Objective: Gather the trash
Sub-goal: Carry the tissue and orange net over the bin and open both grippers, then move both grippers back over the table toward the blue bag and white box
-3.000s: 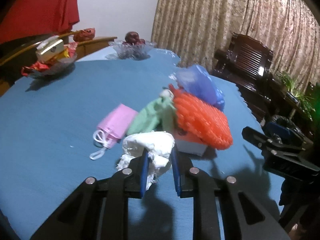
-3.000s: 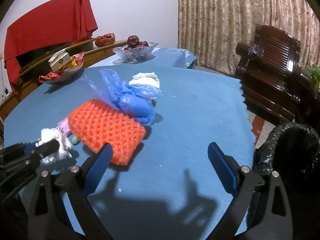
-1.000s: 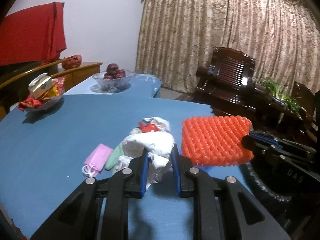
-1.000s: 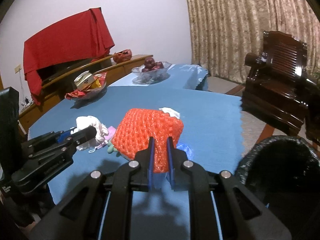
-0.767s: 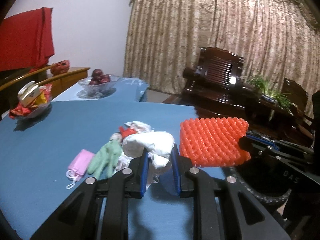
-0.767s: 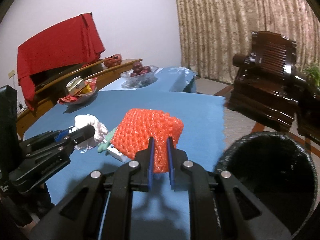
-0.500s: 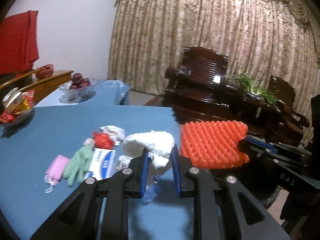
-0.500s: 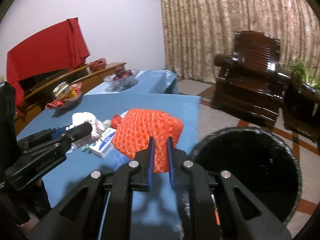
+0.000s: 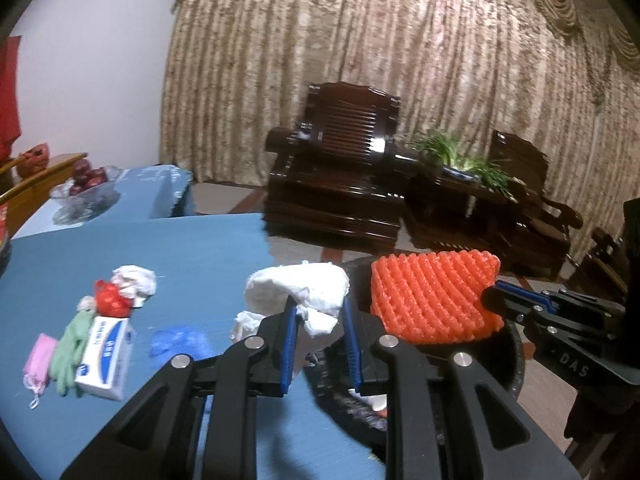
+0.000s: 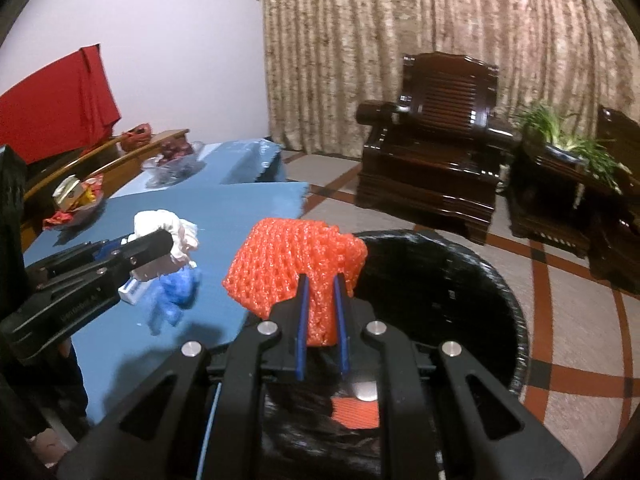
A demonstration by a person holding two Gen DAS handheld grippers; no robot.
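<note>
The left tool [image 9: 318, 320] was clamped on a white wad [image 9: 298, 290] at lower centre of its view. The right tool [image 10: 320, 312] was clamped on an orange net [image 10: 296, 268], held over the black bin [image 10: 460, 280] at lower right. "DAS" read on the right tool's side in the left view. On the blue bench [image 9: 192, 256] at lower left lay a white box [image 9: 105, 352] with blurred blue print, a green glove [image 9: 66, 346] and a blue bag [image 9: 178, 342].
</note>
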